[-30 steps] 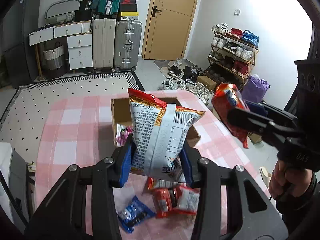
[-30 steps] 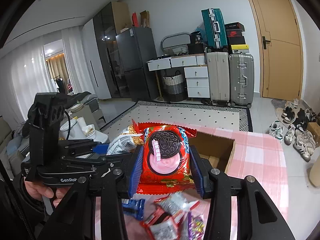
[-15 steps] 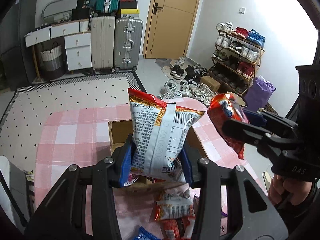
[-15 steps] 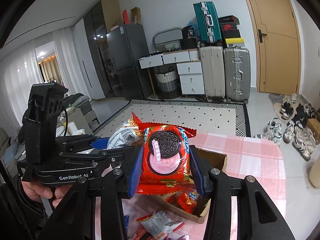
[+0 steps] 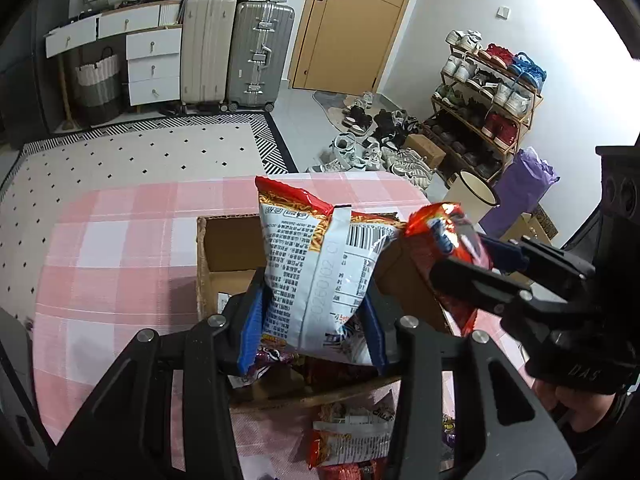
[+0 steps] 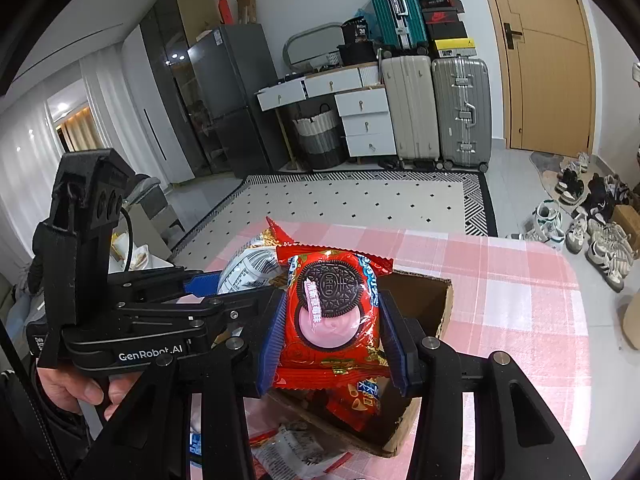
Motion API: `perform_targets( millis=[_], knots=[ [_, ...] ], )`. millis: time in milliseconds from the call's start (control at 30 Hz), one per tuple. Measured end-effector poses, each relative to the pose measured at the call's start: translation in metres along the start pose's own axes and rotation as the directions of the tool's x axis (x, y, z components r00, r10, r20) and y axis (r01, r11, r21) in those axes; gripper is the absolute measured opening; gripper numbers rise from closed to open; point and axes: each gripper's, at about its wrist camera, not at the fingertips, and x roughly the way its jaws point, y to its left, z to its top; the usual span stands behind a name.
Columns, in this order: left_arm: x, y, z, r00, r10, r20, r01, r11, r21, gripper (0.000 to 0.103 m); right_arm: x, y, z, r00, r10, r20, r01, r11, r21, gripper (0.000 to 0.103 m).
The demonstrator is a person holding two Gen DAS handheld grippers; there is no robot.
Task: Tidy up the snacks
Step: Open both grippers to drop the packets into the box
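My left gripper [image 5: 312, 330] is shut on a white and red noodle snack bag [image 5: 320, 264], held upright over the open cardboard box [image 5: 228, 240]. In the right wrist view my right gripper [image 6: 332, 344] is shut on a red Oreo packet [image 6: 332, 312], also above the cardboard box [image 6: 424, 304]. That Oreo packet [image 5: 444, 236] and the right gripper's fingers [image 5: 480, 280] show at the right of the left wrist view. The noodle bag [image 6: 248, 268] peeks out behind the left gripper in the right wrist view. Several snack packs [image 6: 356, 400] lie inside the box.
The box stands on a table with a pink checked cloth [image 5: 120, 240]. Loose snack packets [image 5: 352, 432] lie on the cloth in front of the box. A hand [image 6: 76, 388] holds the left gripper's handle. Suitcases, drawers and a shoe rack stand in the room beyond.
Both grippers have moved forward and down with their packets, from over the loose snacks to above the box. The box now sits directly under both packets.
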Motion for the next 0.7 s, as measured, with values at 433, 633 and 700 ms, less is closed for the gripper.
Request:
perform_targets(
  millis=[433,633,700],
  knots=[
    [0.007,0.012,-0.006,0.999,0.037,0.036,-0.037,0.999,-0.011,0.075,0.002,-0.007,0.002,0.998,-0.047,0.033,0.046,0.999,0.010,0.065],
    [-0.014,0.014,-0.018,0.997,0.053,0.063,-0.052,0.999,-0.015,0.075,-0.015,-0.001,0.003,0.996,-0.054,0.064,0.054,0.999,-0.005,0.065],
    [-0.023,0.014,-0.024,0.996,0.057,0.071,-0.056,0.998,-0.015,0.075,-0.020,0.005,0.003,0.996,-0.055,0.071,0.056,0.998,-0.013,0.066]
  ],
)
